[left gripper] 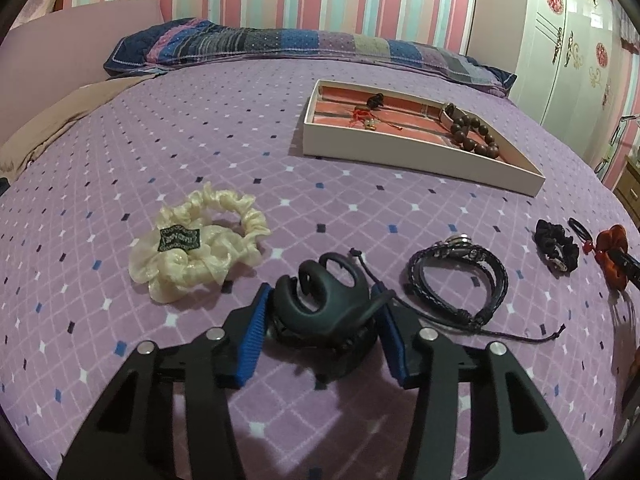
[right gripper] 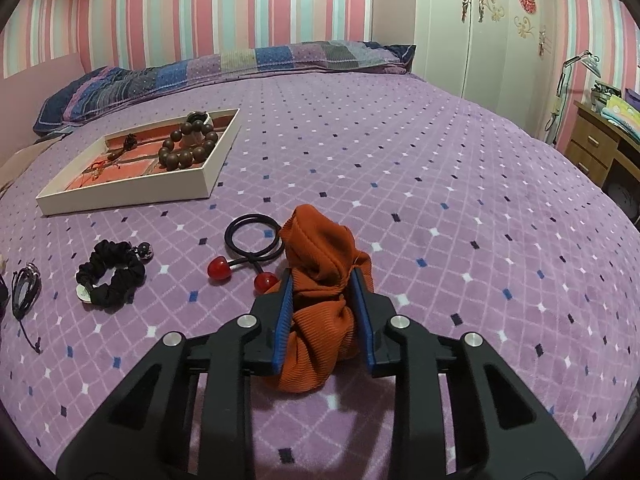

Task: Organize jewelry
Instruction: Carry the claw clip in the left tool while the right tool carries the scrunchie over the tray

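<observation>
In the left wrist view, my left gripper (left gripper: 321, 288) is low over the purple bedspread, its blue pads pressed on both sides of a black claw hair clip (left gripper: 324, 308). A cream scrunchie (left gripper: 200, 248) lies to its left and a black braided bracelet (left gripper: 456, 276) to its right. In the right wrist view, my right gripper (right gripper: 322, 274) is shut on an orange scrunchie (right gripper: 320, 304), which bunches between the pads. A black hair tie with red beads (right gripper: 252, 240) and a black scrunchie (right gripper: 112, 280) lie to its left. The white jewelry tray (left gripper: 420, 156) holds a brown bead bracelet (left gripper: 476, 136) and small red pieces.
A patchwork pillow (left gripper: 280, 44) lies along the far edge of the bed. A white wardrobe (right gripper: 480, 20) stands behind the bed's far right corner, and a wooden desk (right gripper: 600, 140) stands off the right side. The tray (right gripper: 132, 194) sits far left of the right gripper.
</observation>
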